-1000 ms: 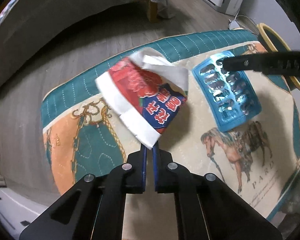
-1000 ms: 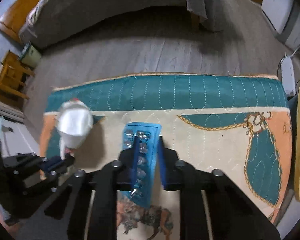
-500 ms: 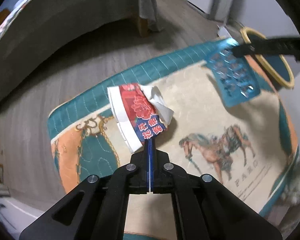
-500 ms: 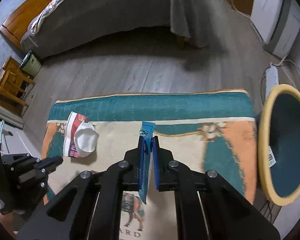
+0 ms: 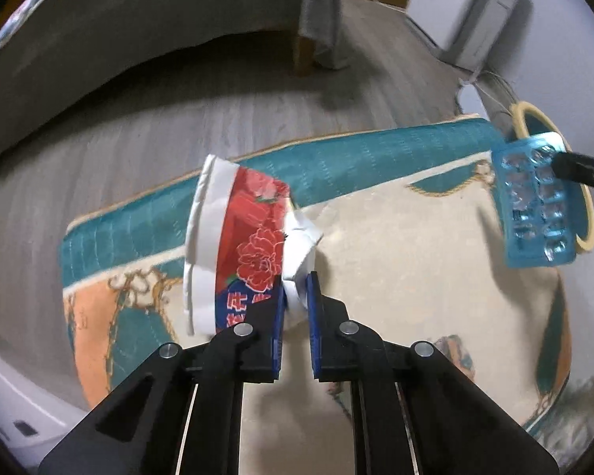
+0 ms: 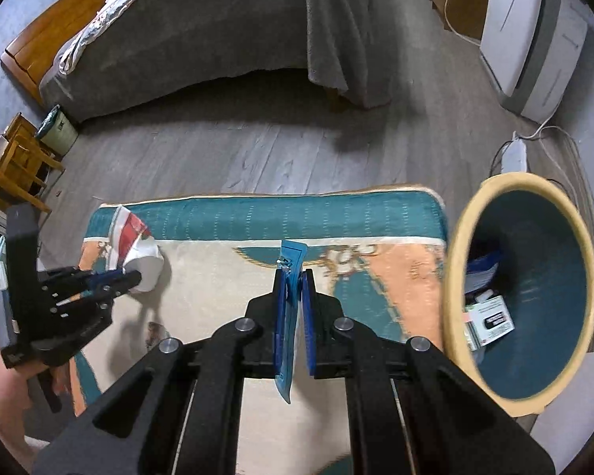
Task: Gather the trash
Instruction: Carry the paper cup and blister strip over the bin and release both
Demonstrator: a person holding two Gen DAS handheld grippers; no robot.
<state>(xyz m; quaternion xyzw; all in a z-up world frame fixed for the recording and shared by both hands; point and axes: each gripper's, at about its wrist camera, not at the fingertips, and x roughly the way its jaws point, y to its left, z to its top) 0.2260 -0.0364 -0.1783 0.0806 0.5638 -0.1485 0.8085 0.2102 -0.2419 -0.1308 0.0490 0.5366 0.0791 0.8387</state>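
Note:
My left gripper is shut on a crumpled red, white and blue paper cup, held up above the patterned rug. From the right wrist view the same cup shows at the left, pinched by the left gripper. My right gripper is shut on a blue blister pack, seen edge-on between its pads. In the left wrist view that blister pack hangs at the far right, in front of the bin. A teal bin with a yellow rim stands just right of the right gripper and holds some trash.
A bed with a grey blanket lies beyond the grey wood floor. A white appliance and a power strip with cables are at the upper right. A wooden stool stands at the left. A person's bare forearm shows at the lower left.
Both grippers rose off the rug and moved right with their loads. The right one shut fully on the blister pack, and the bin has come closer in its view.

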